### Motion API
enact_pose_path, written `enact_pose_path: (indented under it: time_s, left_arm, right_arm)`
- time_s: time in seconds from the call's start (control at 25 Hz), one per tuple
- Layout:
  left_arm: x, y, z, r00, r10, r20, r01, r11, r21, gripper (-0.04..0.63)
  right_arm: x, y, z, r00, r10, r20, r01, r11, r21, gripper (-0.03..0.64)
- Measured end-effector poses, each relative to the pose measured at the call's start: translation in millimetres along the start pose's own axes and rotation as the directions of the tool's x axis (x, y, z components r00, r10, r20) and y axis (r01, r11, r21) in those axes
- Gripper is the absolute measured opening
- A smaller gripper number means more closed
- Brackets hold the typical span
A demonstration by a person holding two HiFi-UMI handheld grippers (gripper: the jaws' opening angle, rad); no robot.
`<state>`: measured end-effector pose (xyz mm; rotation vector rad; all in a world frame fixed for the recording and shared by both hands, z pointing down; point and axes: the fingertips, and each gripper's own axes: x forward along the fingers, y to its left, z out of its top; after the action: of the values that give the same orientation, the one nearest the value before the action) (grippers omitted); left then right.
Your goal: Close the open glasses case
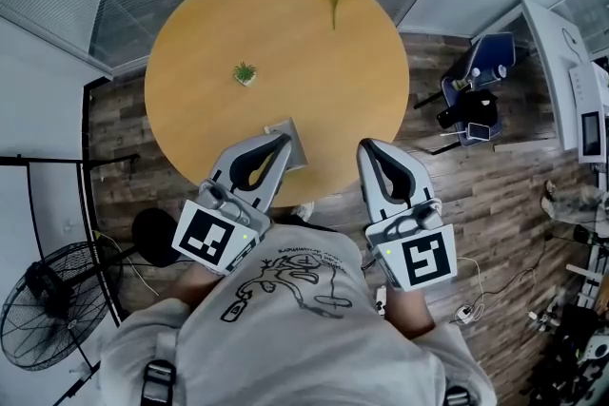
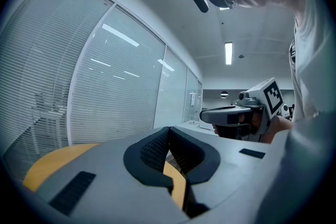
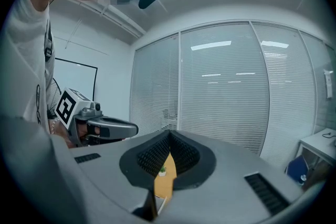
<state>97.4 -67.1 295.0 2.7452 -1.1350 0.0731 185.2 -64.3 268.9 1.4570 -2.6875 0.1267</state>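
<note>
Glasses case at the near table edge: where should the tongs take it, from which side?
Probably the glasses case by its exposed right edge, coming from the near side: it sits at the table's near rim, its left part hidden behind the left tongs. Hinge side cannot be told. Those tongs are shut; open them first.

Round wood table (image 1: 285, 33) on plank floor (image 1: 495, 204), glass walls w/ blinds (image 2: 121, 86), floor fan (image 1: 48, 309), ceiling strip light (image 2: 229, 53).

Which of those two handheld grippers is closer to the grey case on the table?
Left. In the head view the left gripper has its tip overlapping the grey case at the near edge of the table. The right gripper is off to the case's right, clear of it.
</note>
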Motion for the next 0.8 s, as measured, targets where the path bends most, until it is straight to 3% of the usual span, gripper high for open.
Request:
enact_pose_path:
  time_s: [0.32, 0.8]
  left_arm:
    - [20, -5, -4, 1.0, 0.014, -0.002, -0.014, 1.0, -0.008, 0.02]
    - [18, -10, -14, 0.999, 0.024, -0.025, -0.024, 1.0, -0.018, 0.02]
  right_arm:
    - [-4, -21, -20, 0.996, 0.044, -0.079, -0.047, 0.998, -0.042, 0.009]
    - [-1, -20, -16, 0.999, 0.034, -0.01, -0.034, 0.999, 0.029, 0.008]
